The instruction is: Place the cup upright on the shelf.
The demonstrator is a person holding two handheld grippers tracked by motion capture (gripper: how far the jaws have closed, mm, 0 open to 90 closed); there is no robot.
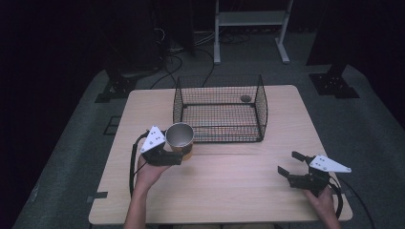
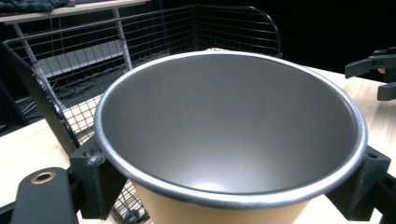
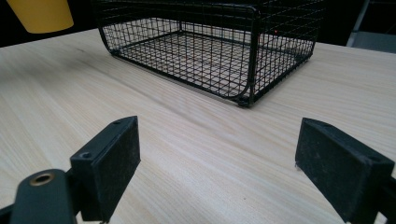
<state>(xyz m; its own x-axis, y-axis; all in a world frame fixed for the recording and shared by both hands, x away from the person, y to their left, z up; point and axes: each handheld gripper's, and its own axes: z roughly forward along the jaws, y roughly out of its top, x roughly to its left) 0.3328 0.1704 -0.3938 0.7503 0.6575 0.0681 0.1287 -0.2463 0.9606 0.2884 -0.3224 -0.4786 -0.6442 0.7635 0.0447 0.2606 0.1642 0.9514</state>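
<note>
We see the cup [image 1: 180, 139] clamped between the fingers [image 2: 95, 177] of the left gripper [image 1: 177, 155], one pad on either side just under its rim, upright and lifted clear of the bench [image 1: 229, 186]. Just beyond those fingers stands the wire basket [image 1: 219, 109], its near wall close to the cup. The right gripper [image 1: 290, 163] rests well apart, its fingers [image 3: 108, 163] spread wide with bare bench between them.
</note>
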